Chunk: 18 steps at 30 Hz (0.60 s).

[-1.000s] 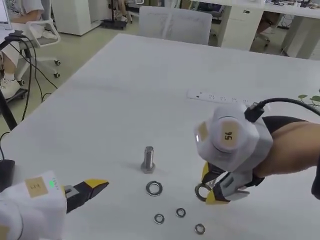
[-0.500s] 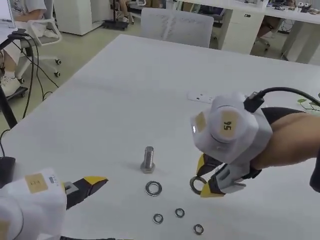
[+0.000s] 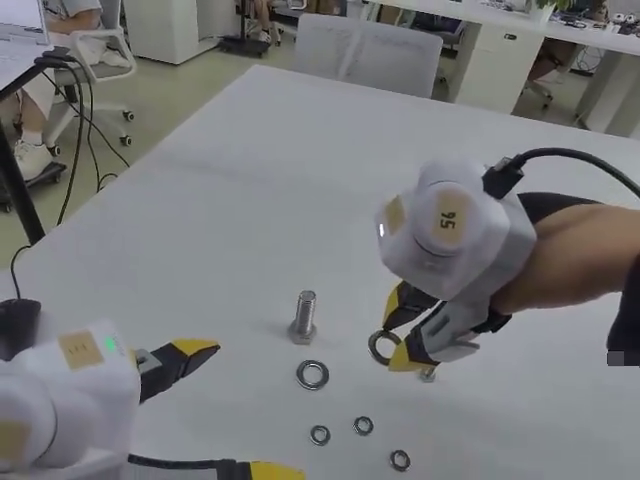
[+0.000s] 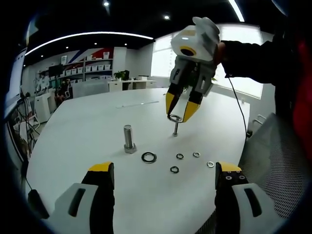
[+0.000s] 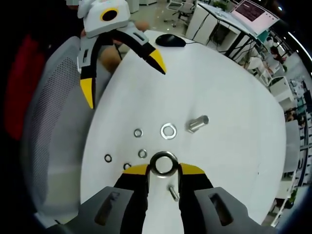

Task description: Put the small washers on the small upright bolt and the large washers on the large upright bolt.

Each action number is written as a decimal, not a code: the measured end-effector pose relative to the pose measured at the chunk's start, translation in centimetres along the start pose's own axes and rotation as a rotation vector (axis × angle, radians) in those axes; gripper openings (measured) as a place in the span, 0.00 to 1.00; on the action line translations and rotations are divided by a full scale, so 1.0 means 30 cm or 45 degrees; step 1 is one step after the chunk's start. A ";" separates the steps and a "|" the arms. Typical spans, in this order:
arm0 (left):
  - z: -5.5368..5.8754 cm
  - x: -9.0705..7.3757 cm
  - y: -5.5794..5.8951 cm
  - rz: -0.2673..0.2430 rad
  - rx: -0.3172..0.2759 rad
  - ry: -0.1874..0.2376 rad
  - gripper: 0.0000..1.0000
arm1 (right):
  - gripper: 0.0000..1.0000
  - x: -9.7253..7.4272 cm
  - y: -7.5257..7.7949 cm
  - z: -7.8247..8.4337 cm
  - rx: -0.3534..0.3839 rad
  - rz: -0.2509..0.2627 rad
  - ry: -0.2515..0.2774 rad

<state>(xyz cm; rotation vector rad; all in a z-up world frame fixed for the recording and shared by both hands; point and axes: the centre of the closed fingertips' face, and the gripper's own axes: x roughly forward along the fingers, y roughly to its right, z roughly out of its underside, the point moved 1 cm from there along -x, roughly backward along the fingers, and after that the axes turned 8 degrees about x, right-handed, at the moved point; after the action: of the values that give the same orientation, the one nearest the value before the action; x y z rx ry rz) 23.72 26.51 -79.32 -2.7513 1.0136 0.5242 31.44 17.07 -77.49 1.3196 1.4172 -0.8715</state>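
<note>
Right gripper (image 5: 163, 169), fingers clenched on large washer (image 5: 163, 154), has carried it closer to large bolt (image 3: 305, 318). Washer now airborne at bolt's 4 o'clock in head view. Left gripper (image 4: 164, 169) fingers released. Lowering over bolt likely next.

- The table (image 3: 250, 200) is showing white.
- The left gripper (image 4: 164, 168) and right gripper (image 3: 395, 352) are showing white shells, black jaws tipped yellow.
- The bolt (image 3: 305, 318) and washers (image 3: 312, 375) are gleaming silver.
- The cable (image 3: 560, 158) is looking black.
</note>
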 end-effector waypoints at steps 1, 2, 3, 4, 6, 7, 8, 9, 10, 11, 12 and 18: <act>-0.002 0.000 -0.004 -0.007 -0.001 0.006 0.85 | 0.24 -0.001 0.004 -0.004 -0.001 0.001 0.001; -0.003 0.000 -0.006 -0.010 -0.003 0.008 0.85 | 0.24 -0.002 0.011 -0.011 -0.005 0.004 0.002; -0.004 0.000 -0.009 -0.016 -0.005 0.011 0.85 | 0.24 -0.003 0.016 -0.016 -0.007 0.007 0.006; -0.004 0.000 -0.012 -0.021 -0.004 0.013 0.85 | 0.24 -0.004 0.020 -0.021 -0.005 0.006 0.008; -0.004 0.000 -0.015 -0.026 -0.010 0.017 0.85 | 0.24 -0.003 0.028 -0.033 -0.011 0.010 0.013; -0.005 0.000 -0.016 -0.029 -0.010 0.019 0.85 | 0.24 -0.003 0.031 -0.037 -0.011 0.010 0.015; -0.004 -0.001 -0.019 -0.034 -0.011 0.019 0.85 | 0.24 -0.002 0.034 -0.043 -0.012 0.009 0.017; -0.003 -0.002 -0.020 -0.037 -0.011 0.019 0.85 | 0.24 -0.001 0.037 -0.047 -0.014 0.009 0.021; -0.003 -0.003 -0.024 -0.045 -0.015 0.022 0.85 | 0.24 0.000 0.041 -0.051 -0.013 0.009 0.025; -0.002 -0.004 -0.027 -0.052 -0.017 0.023 0.85 | 0.24 0.003 0.046 -0.056 -0.006 0.007 0.030; -0.002 -0.004 -0.030 -0.058 -0.020 0.023 0.85 | 0.24 0.005 0.051 -0.058 -0.005 0.010 0.031; -0.002 -0.004 -0.042 -0.075 -0.029 0.028 0.84 | 0.24 0.009 0.078 -0.083 0.010 0.014 0.053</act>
<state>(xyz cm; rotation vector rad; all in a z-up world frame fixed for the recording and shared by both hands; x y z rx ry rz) 24.47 27.50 -79.17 -2.8033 0.9333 0.5001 33.30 19.87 -76.83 1.3570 1.4386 -0.8478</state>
